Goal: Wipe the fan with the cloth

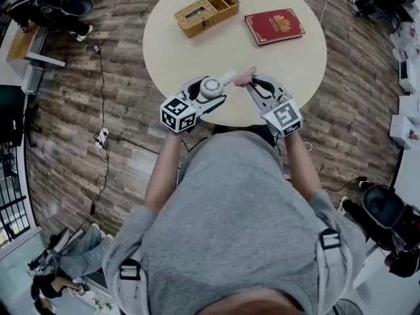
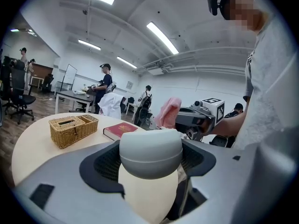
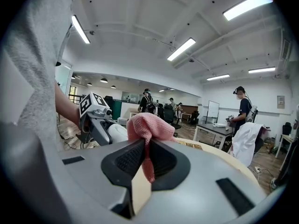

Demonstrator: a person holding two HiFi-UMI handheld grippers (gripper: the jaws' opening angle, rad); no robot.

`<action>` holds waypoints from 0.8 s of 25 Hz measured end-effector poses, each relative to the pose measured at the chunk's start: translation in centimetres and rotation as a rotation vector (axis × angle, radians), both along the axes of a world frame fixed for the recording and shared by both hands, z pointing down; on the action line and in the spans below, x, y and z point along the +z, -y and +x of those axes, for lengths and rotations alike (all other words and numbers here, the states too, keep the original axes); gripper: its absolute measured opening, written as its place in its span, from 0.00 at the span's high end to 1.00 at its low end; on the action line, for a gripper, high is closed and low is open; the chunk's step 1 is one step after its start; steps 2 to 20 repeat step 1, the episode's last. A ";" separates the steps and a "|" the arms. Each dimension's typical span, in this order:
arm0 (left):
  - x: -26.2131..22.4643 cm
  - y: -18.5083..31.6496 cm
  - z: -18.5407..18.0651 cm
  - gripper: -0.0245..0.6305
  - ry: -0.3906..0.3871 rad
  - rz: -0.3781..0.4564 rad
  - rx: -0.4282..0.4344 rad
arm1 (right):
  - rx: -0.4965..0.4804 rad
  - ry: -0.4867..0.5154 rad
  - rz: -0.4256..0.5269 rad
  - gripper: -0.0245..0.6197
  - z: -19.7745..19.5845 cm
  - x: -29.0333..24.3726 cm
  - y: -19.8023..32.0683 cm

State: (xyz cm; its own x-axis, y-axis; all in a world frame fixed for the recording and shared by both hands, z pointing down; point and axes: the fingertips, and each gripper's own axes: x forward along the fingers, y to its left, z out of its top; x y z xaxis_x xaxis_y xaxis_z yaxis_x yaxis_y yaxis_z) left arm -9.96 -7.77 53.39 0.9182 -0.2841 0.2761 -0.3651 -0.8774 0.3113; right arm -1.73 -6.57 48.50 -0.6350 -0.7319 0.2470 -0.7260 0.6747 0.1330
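A small white fan [image 1: 212, 86] with a round grey-white head is held above the table's near edge; my left gripper [image 1: 207, 96] is shut on it. In the left gripper view the fan [image 2: 150, 155] fills the space between the jaws. My right gripper [image 1: 252, 86] is shut on a pink cloth [image 1: 245, 78], which bunches out past the jaws [image 3: 148, 124]. The cloth sits just right of the fan's handle tip, very close to it. From the right gripper view the fan [image 3: 118, 132] and left gripper [image 3: 96, 117] lie to the left.
The round beige table [image 1: 197, 51] carries a wicker tissue basket [image 1: 205, 12] and a red book [image 1: 274, 26] at its far side. Cables and a power strip [image 1: 102, 136] lie on the wood floor to the left. People and office chairs stand farther off.
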 end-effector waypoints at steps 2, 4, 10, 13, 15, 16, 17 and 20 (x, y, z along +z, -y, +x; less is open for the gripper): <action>0.1 -0.1 0.2 0.37 0.005 0.002 0.007 | 0.002 -0.002 0.000 0.91 0.1 0.0 0.0; 0.1 -0.1 0.2 0.37 0.005 0.002 0.007 | 0.002 -0.002 0.000 0.91 0.1 0.0 0.0; 0.1 -0.1 0.2 0.37 0.005 0.002 0.007 | 0.002 -0.002 0.000 0.91 0.1 0.0 0.0; 0.1 -0.1 0.2 0.37 0.005 0.002 0.007 | 0.002 -0.002 0.000 0.91 0.1 0.0 0.0; 0.1 -0.1 0.2 0.37 0.005 0.002 0.007 | 0.002 -0.002 0.000 0.91 0.1 0.0 0.0; 0.1 -0.1 0.2 0.37 0.005 0.002 0.007 | 0.002 -0.002 0.000 0.91 0.1 0.0 0.0; 0.1 -0.1 0.2 0.37 0.005 0.002 0.007 | 0.002 -0.002 0.000 0.91 0.1 0.0 0.0; 0.1 -0.1 0.2 0.37 0.005 0.002 0.007 | 0.002 -0.002 0.000 0.91 0.1 0.0 0.0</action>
